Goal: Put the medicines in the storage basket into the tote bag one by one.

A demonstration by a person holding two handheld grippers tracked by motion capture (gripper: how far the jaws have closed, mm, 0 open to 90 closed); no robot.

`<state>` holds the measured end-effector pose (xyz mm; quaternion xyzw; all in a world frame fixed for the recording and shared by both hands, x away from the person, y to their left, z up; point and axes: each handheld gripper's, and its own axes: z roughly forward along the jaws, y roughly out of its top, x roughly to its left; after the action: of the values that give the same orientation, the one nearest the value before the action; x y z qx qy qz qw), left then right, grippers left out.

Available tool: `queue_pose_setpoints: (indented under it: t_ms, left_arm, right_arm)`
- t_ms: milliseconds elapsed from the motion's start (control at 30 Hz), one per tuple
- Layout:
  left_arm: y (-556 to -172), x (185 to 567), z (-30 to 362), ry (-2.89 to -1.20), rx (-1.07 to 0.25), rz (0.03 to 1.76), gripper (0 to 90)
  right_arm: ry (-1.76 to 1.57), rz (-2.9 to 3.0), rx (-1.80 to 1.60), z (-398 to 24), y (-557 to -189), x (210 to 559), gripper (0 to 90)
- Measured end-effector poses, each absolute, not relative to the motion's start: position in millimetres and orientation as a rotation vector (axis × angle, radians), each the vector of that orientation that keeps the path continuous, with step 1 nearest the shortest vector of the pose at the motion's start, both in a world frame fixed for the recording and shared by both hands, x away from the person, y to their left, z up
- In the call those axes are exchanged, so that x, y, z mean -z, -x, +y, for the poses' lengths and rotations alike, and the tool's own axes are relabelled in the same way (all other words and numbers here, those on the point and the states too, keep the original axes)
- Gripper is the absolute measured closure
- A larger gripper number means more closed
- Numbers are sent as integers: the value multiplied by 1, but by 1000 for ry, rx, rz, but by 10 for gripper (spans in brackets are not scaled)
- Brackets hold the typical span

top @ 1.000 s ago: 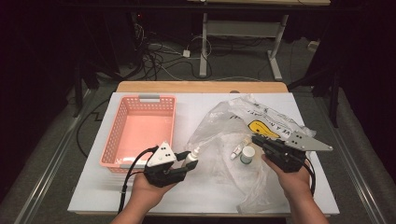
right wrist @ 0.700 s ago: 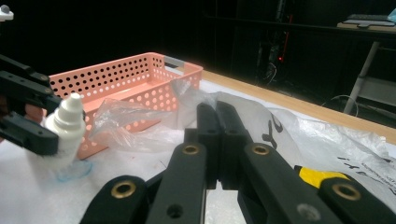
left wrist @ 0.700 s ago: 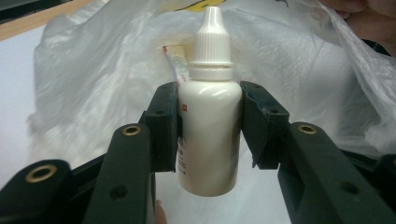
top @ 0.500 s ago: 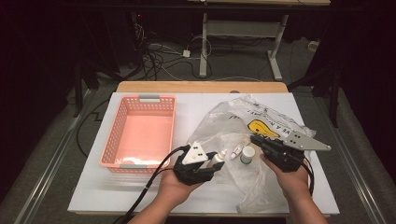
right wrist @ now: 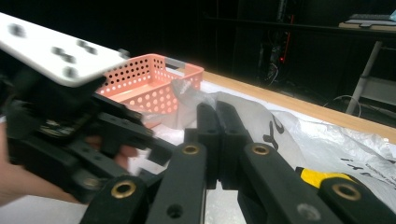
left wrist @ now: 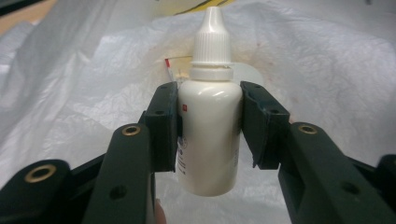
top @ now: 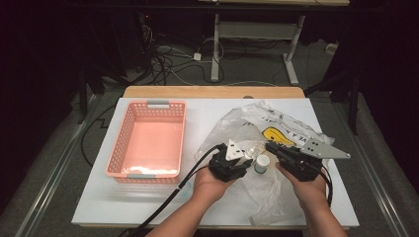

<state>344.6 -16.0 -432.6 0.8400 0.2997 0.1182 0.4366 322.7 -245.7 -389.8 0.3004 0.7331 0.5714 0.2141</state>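
A small white dropper bottle [left wrist: 208, 121] with a ribbed, pointed white cap is held upright between the two black jaws of the left tool [left wrist: 208, 126]. The jaws are set at a narrow gap and their pads are pressed against both sides of the bottle's body. Some small print and a red mark can be seen on the bottle's label, too small to read. Behind the bottle, crinkled clear plastic is seen, and a second pale container is partly hidden just behind the bottle's neck.

In the high view, the left tool [top: 243, 159] is held over the near edge of a large clear plastic bag [top: 276, 128] that is spread across the right half of the white worktop [top: 207, 111]. A yellow and black print is carried on the bag. A small round white-capped jar [top: 262, 163] is seen standing just beside the left tool, between the two tools.

The right tool [right wrist: 218, 135] is held with its jaws fully closed together; a fold of the bag may be pinched between them, but this cannot be told for certain. In the high view the right tool [top: 272, 147] is seen lying on the bag, near the jar.

A pink perforated basket [top: 126, 143] is placed on the left part of the worktop, well apart from the bag's contents.
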Motion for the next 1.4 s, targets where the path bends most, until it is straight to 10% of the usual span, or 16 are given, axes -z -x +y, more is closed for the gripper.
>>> queue_pose_setpoints:
  t_ms: [833,1400]
  left_arm:
    - [-394,461,-44,-2162,-280,847,557]
    - [-323,440,-5,-2130,-294,676,442]
  right_arm:
    - [-866,2039,-1589,-247,-325,393,900]
    - [-857,2035,-1583,-249,-323,392,900]
